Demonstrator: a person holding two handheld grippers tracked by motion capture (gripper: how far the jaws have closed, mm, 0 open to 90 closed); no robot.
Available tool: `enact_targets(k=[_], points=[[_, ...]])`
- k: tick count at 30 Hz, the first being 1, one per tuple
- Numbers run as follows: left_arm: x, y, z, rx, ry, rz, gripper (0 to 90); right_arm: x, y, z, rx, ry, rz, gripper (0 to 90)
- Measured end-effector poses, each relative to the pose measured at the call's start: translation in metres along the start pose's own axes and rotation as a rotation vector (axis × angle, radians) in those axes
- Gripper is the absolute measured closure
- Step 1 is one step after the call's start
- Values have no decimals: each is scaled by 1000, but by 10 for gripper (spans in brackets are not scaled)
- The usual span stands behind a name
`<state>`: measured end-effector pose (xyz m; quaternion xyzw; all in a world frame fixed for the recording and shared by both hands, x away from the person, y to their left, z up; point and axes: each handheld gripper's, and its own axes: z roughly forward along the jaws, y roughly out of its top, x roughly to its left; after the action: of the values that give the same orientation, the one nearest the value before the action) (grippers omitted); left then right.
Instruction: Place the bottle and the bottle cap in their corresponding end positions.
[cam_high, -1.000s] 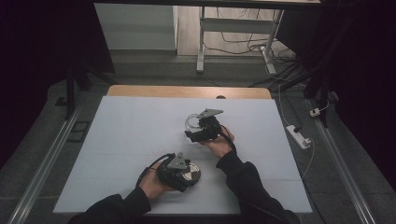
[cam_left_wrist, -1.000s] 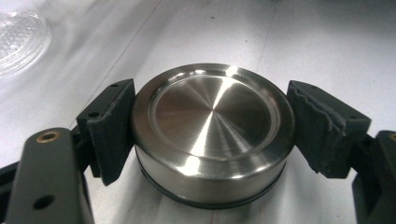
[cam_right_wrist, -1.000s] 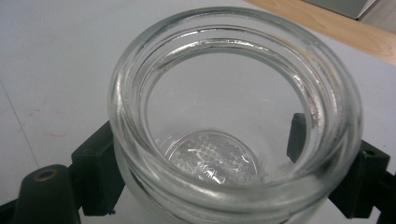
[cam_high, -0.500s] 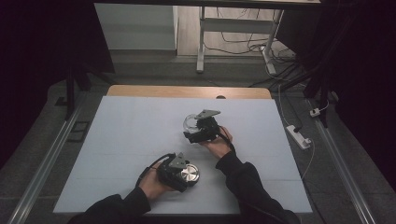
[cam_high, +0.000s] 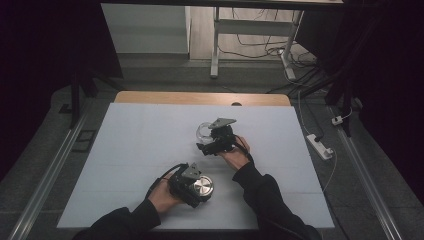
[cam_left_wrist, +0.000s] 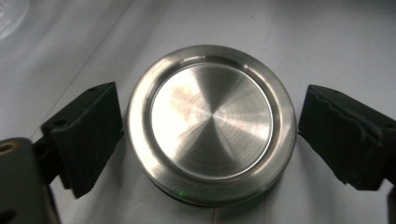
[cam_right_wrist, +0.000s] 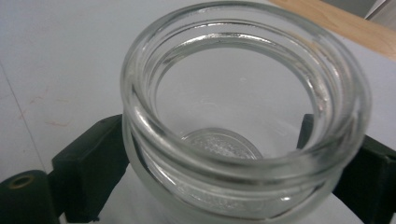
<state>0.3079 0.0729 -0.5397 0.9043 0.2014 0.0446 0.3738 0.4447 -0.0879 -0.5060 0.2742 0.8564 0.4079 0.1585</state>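
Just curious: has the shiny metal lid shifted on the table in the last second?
No. The metal lid sits at the same spot near the table's front edge, beside the left gripper.

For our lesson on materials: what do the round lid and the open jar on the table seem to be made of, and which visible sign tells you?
The round lid looks like brushed metal, probably steel: a silvery sheen with fine concentric turning rings and soft reflections. The open jar looks like clear, glossy glass: the table and its own embossed base show through the thick wall, and the rim carries bright highlights.
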Motion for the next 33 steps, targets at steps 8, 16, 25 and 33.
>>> enact_targets(k=[8,16,25,33], points=[[4,-1,-18,-55,7,-45,37,-1,1,-13,-22,19,17,3],[11,-7,-42,-94,20,-106,26,-2,-2,-31,-45,29,30,0],[10,-19,-66,-108,48,-143,0,5,-9,-49,-70,41,57,0],[6,-39,-88,-116,111,-197,0,14,-20,-77,-96,73,76,0]])
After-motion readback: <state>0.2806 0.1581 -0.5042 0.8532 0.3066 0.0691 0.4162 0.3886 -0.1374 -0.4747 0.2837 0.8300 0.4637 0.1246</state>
